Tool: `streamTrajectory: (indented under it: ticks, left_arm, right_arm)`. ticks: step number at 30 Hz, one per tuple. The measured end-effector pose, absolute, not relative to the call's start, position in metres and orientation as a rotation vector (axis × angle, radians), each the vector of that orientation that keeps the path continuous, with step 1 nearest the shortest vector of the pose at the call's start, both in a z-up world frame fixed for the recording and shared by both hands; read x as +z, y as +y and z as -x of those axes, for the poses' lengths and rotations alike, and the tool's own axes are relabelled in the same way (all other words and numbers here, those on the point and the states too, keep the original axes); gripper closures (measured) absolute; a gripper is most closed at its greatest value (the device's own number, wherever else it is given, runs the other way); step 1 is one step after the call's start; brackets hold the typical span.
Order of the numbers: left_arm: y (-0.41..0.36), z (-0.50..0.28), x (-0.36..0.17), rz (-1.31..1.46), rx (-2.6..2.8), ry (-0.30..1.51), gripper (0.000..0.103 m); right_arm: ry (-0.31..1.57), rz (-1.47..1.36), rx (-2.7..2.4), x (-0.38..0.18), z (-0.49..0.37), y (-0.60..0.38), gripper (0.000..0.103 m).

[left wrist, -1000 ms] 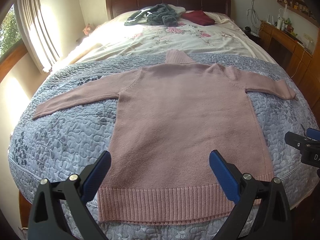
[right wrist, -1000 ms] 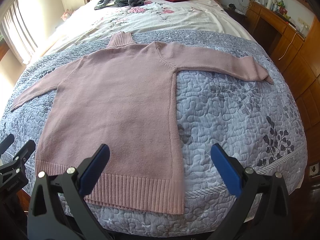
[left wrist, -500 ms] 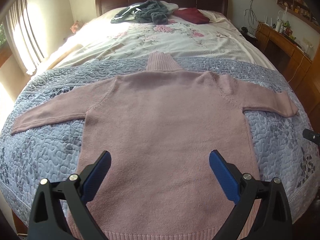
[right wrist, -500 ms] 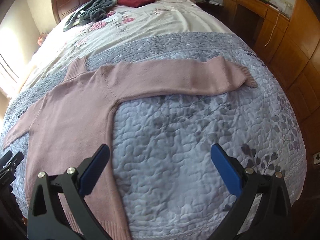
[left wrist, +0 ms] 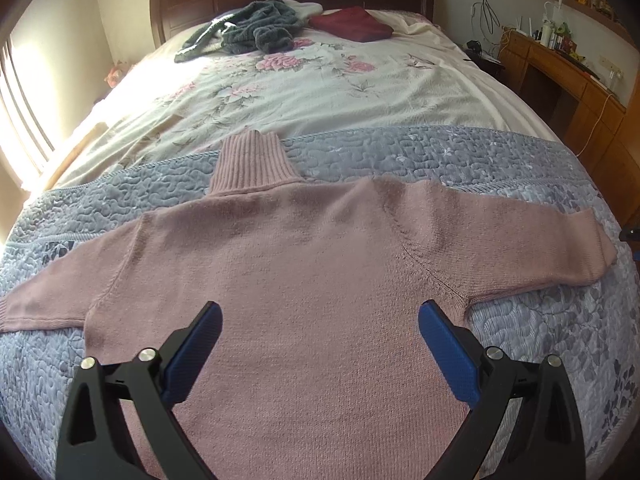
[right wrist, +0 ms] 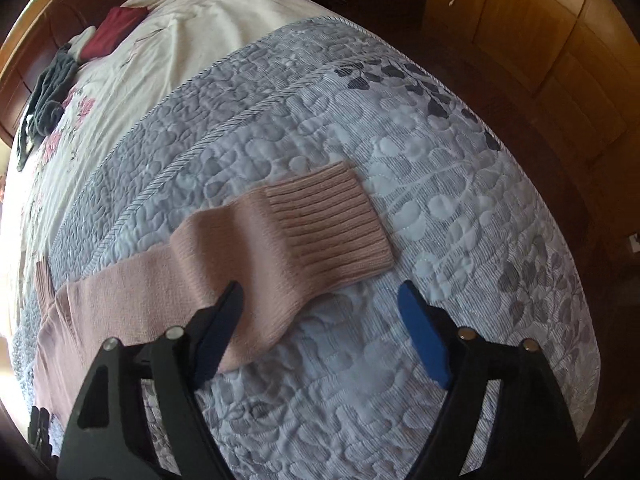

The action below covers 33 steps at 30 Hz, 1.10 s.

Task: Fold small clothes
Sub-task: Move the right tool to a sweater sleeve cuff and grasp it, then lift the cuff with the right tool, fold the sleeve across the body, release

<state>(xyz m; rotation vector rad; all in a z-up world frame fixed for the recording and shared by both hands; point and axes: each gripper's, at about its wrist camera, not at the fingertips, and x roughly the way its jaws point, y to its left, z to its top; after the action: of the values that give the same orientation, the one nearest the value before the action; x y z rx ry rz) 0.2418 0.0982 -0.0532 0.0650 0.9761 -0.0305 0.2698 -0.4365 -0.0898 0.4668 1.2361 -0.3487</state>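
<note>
A pink knitted turtleneck sweater (left wrist: 304, 264) lies flat on the grey-blue quilt (left wrist: 440, 152), collar pointing to the headboard, both sleeves spread out sideways. My left gripper (left wrist: 320, 320) hovers open over the middle of the sweater's body with nothing between its blue pads. In the right wrist view the sweater's right sleeve (right wrist: 240, 248) ends in a ribbed cuff (right wrist: 332, 220). My right gripper (right wrist: 320, 300) is open just in front of that cuff, its left finger over the sleeve, its right finger over bare quilt (right wrist: 460, 208).
At the head of the bed lie a dark grey garment (left wrist: 256, 30) and a folded dark red one (left wrist: 352, 24) on a floral sheet (left wrist: 304, 84). A wooden desk with bottles (left wrist: 560, 60) runs along the right wall. Wooden cabinets (right wrist: 560, 40) stand close to the bed's right edge.
Both grippers moved forward over the bed. The left one went from the hem up to the sweater's chest; the right one swung right and came down close to the right sleeve's cuff.
</note>
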Motion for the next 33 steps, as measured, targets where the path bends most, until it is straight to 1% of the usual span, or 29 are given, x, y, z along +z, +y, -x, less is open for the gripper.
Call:
streamTrajectory:
  ticks: [4, 10, 11, 12, 13, 14, 15, 16, 17, 19, 22, 24, 27, 30, 33]
  left_arm:
    - [0.096, -0.254, -0.065, -0.056, -0.020, 0.994, 0.004]
    - [0.103, -0.259, -0.075, -0.071, 0.003, 1.006, 0.004]
    - [0.104, -0.259, -0.076, -0.073, 0.006, 1.008, 0.004]
    - [0.105, -0.259, -0.077, -0.073, 0.008, 1.009, 0.004]
    - [0.105, -0.259, -0.078, -0.071, 0.009, 1.011, 0.004]
    - [0.106, -0.258, -0.079, -0.070, 0.010, 1.013, 0.004]
    - [0.106, -0.258, -0.079, -0.068, 0.009, 1.016, 0.004]
    - [0.106, -0.257, -0.080, -0.068, 0.007, 1.017, 0.004]
    - [0.106, -0.256, -0.079, -0.068, 0.005, 1.018, 0.004]
    - [0.105, -0.255, -0.078, -0.067, 0.001, 1.016, 0.004]
    - [0.108, -0.254, -0.075, -0.060, -0.003, 1.011, 0.004]
    - [0.111, -0.253, -0.074, -0.055, -0.001, 1.006, 0.004]
    - [0.116, -0.253, -0.076, -0.047, 0.010, 1.009, 0.004]
    - [0.121, -0.253, -0.081, -0.035, 0.023, 1.030, 0.004]
    - [0.126, -0.251, -0.084, -0.027, 0.023, 1.040, 0.004]
  right_arm:
    - [1.278, -0.512, -0.358, -0.117, -0.277, -0.458, 0.028]
    - [1.316, -0.550, -0.338, -0.143, -0.285, -0.467, 0.027]
    - [1.314, -0.547, -0.337, -0.144, -0.286, -0.466, 0.027]
    - [1.308, -0.537, -0.334, -0.143, -0.286, -0.464, 0.030]
    - [1.299, -0.530, -0.323, -0.142, -0.286, -0.463, 0.040]
    - [1.294, -0.523, -0.315, -0.141, -0.287, -0.461, 0.045]
    - [1.287, -0.515, -0.312, -0.139, -0.288, -0.459, 0.057]
    - [1.278, -0.519, -0.300, -0.137, -0.287, -0.457, 0.077]
    - [1.272, -0.545, -0.277, -0.135, -0.286, -0.457, 0.090]
    - [1.257, -0.557, -0.287, -0.126, -0.281, -0.459, 0.091]
    - [1.199, -0.468, -0.368, -0.105, -0.272, -0.468, 0.091]
    - [1.168, -0.495, -0.427, -0.099, -0.261, -0.483, 0.091]
    - [1.172, -0.551, -0.445, -0.109, -0.253, -0.499, 0.091]
    - [1.234, -0.501, -0.470, -0.131, -0.259, -0.489, 0.091]
    - [1.226, -0.439, -0.499, -0.132, -0.263, -0.478, 0.091]
